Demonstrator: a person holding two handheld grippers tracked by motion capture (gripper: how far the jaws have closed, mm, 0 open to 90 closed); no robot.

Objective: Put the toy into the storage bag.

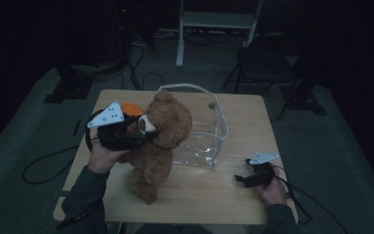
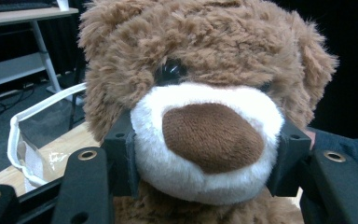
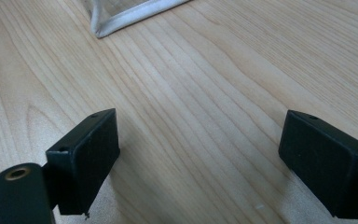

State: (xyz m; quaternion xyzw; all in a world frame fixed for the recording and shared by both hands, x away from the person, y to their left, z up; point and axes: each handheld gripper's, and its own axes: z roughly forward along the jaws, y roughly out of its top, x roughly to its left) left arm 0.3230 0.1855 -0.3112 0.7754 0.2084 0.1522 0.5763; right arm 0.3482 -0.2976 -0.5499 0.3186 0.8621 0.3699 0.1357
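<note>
- Left gripper (image 1: 143, 134), left of centre in the high view: jaws partly closed, clamped on the white muzzle of the teddy bear (image 1: 158, 141); pads press either side of the snout.
- Bear sits upright mid-table (image 1: 214, 195), its back against the clear bag (image 1: 202, 131).
- Right gripper (image 1: 241, 179), lower right: jaws wide apart, nothing between them, low over bare wood.
- Orange object (image 1: 132, 108) behind the left gripper.

teddy bear (image 2: 205, 60): shaggy plush | bag (image 1: 209, 134): glossy clear plastic | table (image 3: 205, 93): matt wood
</note>
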